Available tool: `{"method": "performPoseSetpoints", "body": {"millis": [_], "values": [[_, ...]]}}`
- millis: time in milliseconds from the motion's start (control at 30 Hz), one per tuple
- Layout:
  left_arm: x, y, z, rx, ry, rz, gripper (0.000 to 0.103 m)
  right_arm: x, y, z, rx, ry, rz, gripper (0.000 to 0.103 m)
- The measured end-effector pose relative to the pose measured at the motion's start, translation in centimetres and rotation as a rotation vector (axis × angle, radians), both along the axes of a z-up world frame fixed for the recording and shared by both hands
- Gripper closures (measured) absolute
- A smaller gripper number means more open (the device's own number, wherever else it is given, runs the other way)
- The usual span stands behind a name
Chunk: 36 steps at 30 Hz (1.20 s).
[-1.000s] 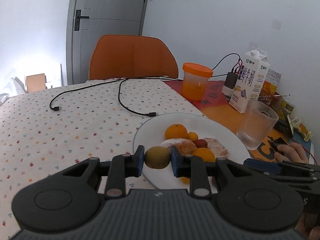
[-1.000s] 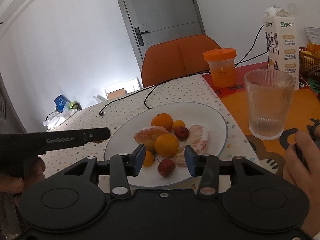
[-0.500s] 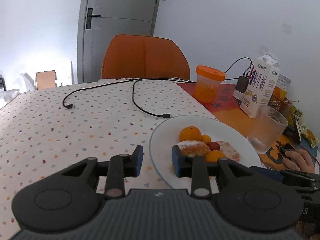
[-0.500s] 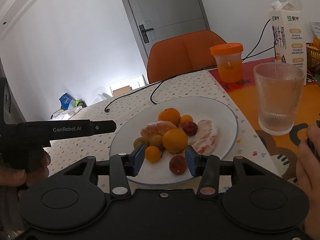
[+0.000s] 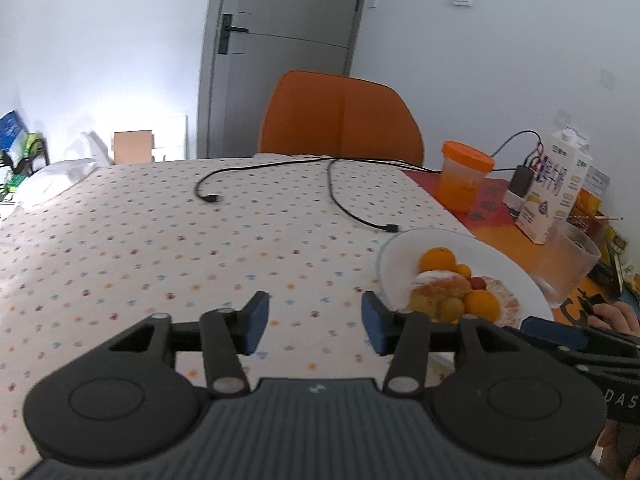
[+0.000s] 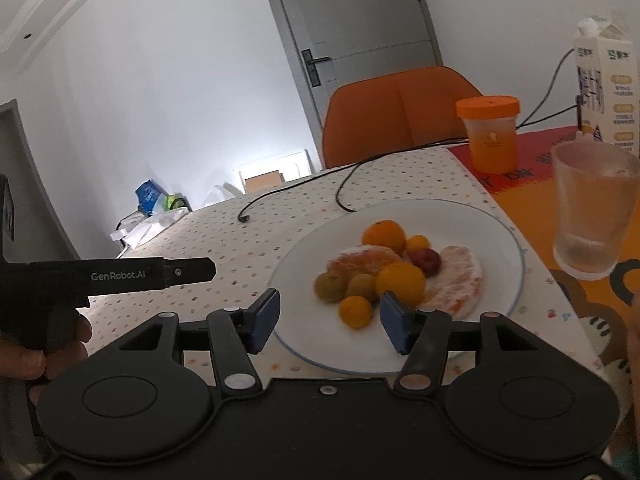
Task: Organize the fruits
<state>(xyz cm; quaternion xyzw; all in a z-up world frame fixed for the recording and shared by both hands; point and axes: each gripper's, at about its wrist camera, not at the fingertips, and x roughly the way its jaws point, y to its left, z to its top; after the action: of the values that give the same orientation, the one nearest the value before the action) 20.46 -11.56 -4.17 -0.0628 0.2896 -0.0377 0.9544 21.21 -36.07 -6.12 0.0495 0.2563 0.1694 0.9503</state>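
A white plate (image 6: 488,224) on the dotted tablecloth holds oranges (image 6: 384,235), two green-brown kiwis (image 6: 330,286), a red fruit (image 6: 426,259), small orange fruits and peeled citrus pieces (image 6: 460,276). The plate also shows in the left wrist view (image 5: 404,244), at the right. My left gripper (image 5: 315,322) is open and empty over the tablecloth, left of the plate. My right gripper (image 6: 328,322) is open and empty just above the plate's near rim, in front of the fruit pile.
A ribbed glass (image 6: 592,216) stands right of the plate. An orange-lidded cup (image 6: 490,136) and a milk carton (image 6: 604,92) are behind it. Black cables (image 5: 340,196) lie across the cloth. An orange chair (image 5: 340,116) stands at the far edge.
My left gripper let go of the kiwi on the plate, opened wide and drew back to the left. The right gripper opened wider and rose a little.
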Motion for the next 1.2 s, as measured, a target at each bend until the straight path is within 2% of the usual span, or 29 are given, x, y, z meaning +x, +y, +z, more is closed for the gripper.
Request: {"method": "performPoseSetpoints", "body": {"millis": [300, 433, 867, 1200], "values": [[-2.1, 2.7, -0.1, -0.011, -0.001, 0.058, 0.039, -1.0, 2.3, 0.2, -0.022, -0.01, 0.038, 0.032], [-3.2, 3.8, -0.1, -0.019, -0.01, 0.078, 0.03, -1.5, 2.9, 0.3, -0.03, -0.015, 0.043, 0.03], [-7.3, 6.9, -0.2, -0.046, -0.019, 0.11, 0.017, -4.1, 5.2, 0.3, -0.044, -0.04, 0.064, 0.019], [-10.4, 8.2, 0.3, -0.025, -0.025, 0.139, 0.011, -6.4, 6.6, 0.7, -0.045, -0.062, 0.092, 0.014]]}}
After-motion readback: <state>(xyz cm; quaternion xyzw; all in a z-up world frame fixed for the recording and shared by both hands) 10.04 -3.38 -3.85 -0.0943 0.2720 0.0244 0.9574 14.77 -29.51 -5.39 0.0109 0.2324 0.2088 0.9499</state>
